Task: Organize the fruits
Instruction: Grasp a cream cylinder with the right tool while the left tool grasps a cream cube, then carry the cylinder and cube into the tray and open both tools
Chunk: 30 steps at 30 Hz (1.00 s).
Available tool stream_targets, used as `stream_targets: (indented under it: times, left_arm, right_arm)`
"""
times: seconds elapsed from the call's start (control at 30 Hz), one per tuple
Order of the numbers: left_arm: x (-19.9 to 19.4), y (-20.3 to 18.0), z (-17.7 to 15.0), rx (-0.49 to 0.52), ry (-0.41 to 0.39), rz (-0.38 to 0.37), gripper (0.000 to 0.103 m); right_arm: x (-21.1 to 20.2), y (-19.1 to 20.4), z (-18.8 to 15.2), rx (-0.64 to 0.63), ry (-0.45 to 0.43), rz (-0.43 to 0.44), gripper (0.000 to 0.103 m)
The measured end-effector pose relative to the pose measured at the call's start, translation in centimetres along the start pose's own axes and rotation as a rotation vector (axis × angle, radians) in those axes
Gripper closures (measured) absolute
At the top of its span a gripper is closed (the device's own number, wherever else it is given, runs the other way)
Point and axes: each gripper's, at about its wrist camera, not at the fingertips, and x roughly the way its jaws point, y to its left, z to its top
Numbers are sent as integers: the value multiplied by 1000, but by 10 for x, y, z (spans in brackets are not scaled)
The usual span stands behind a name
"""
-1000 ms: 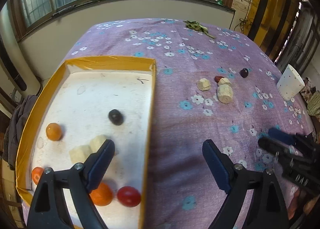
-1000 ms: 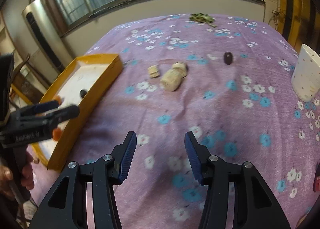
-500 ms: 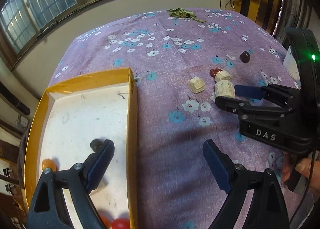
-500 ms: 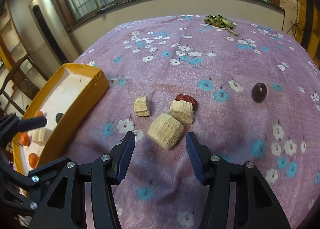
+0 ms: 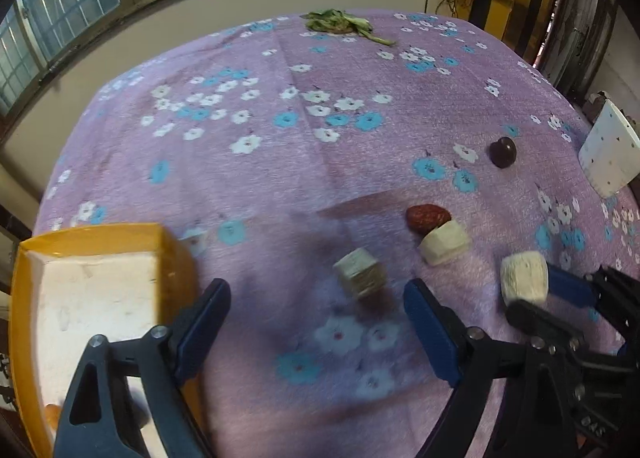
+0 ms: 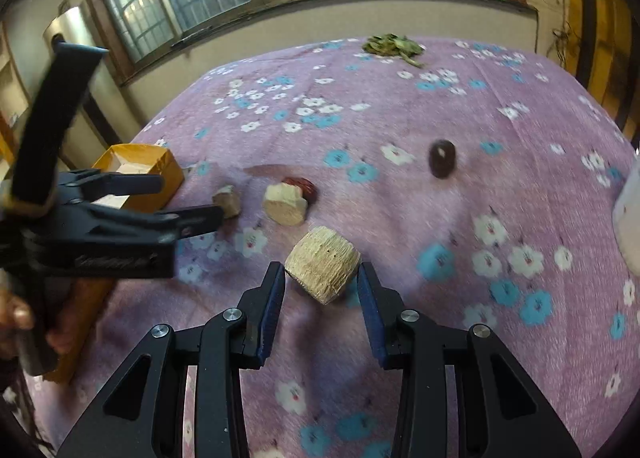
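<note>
The right gripper has its fingers spread around a pale ridged cylindrical chunk lying on the purple flowered tabletop, neither pad clearly touching it. The left gripper, fingers wide apart, hovers near a pale cube-shaped piece, beside the yellow-rimmed tray. A red date touches another pale chunk; a dark round fruit lies well apart.

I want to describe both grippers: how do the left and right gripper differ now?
The left gripper stands wide open, and the small cut piece ahead lies untouched. The right gripper is narrower, with the round cut piece between its fingers, contact unclear. Both have black frames and blue pads.
</note>
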Motion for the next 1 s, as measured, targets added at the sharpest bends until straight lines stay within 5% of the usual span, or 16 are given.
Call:
stream_targets:
  times: [0.17,0.53,1.0]
  left_arm:
    - [9,-2,4,-34,-25,-69,71]
    - [-39,4,-34,-69,-58,-194,71]
    - [-98,40,-83,-112,-120,-208,71]
  right_arm:
    - [-4,0,0,16,-10,7,66]
    - [-34,21,-14,3,-36,-28,67]
    - [-61,63,-52,23,-25,-68,67]
